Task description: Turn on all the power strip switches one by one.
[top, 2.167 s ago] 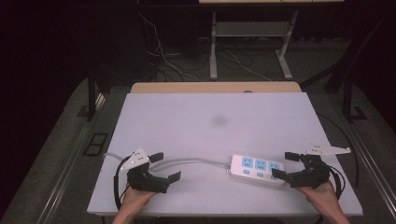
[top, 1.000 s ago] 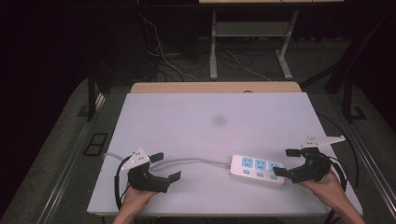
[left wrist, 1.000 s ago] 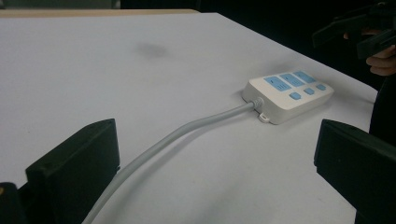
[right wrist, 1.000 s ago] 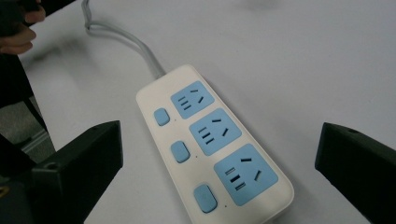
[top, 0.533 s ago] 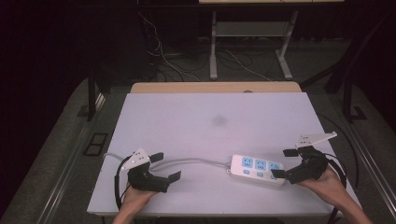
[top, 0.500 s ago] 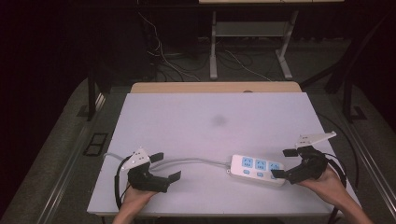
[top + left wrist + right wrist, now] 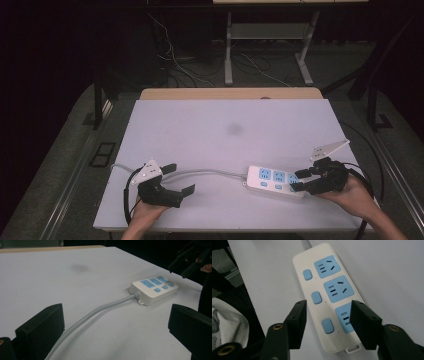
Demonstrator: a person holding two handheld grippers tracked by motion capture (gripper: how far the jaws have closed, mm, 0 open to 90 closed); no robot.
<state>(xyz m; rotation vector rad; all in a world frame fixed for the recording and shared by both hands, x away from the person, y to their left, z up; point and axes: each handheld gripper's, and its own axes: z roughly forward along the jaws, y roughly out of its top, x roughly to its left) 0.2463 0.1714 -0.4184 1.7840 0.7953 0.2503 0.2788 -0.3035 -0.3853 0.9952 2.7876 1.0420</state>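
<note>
A white power strip (image 7: 274, 180) with three blue sockets and blue switches lies flat near the table's front right. Its grey cable (image 7: 210, 173) runs left past my left gripper (image 7: 180, 179), which rests open on the table. In the left gripper view the cable (image 7: 100, 311) passes between the wide-apart jaws of the left gripper (image 7: 115, 315), and the power strip (image 7: 153, 288) lies farther off. My right gripper (image 7: 299, 181) is open at the strip's right end. In the right gripper view the right gripper (image 7: 329, 315) hovers over the nearest socket of the power strip (image 7: 329, 290), not touching it.
The white table (image 7: 230, 115) has a faint dark smudge (image 7: 234, 129) at mid-top and a wooden strip (image 7: 230, 93) along its far edge. Beyond it stand metal stand legs (image 7: 228, 55) among floor cables. A black cable (image 7: 367, 180) loops off the right edge.
The right gripper has tipped, its grey plate rising, and edged left over the power strip's end. The left gripper and the strip have stayed put.
</note>
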